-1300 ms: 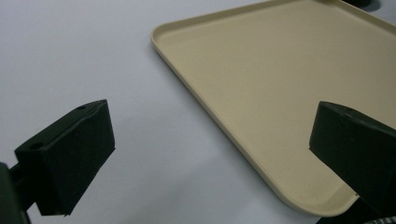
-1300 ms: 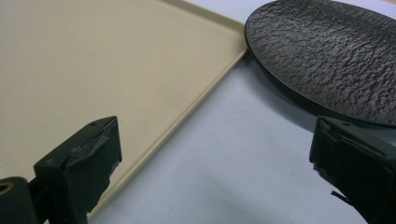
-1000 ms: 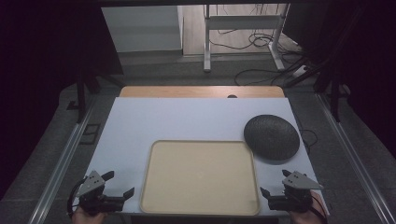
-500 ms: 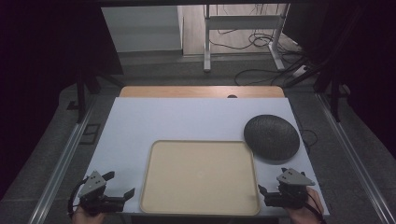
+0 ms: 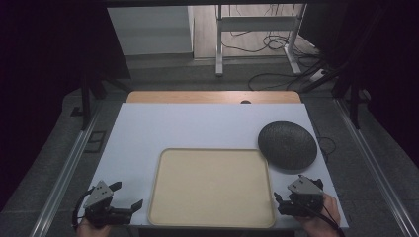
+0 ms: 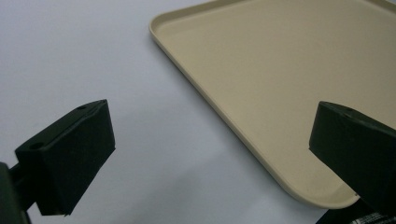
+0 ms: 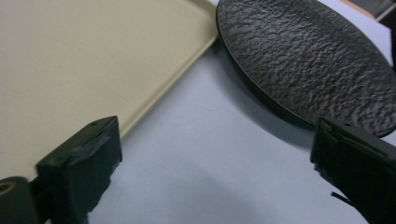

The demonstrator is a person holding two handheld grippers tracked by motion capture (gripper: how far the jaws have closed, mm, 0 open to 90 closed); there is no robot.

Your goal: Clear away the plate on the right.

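White tabletop (image 5: pixel 197 128) carries a beige tray (image 5: pixel 212 185) at its near edge and a black textured plate (image 5: pixel 287 144) just beside the tray's far right corner. At the near left corner, the left gripper (image 5: pixel 126 200) hovers, jaws wide, empty. At the near right corner, the right gripper (image 5: pixel 281 200) likewise gapes, holding nothing.
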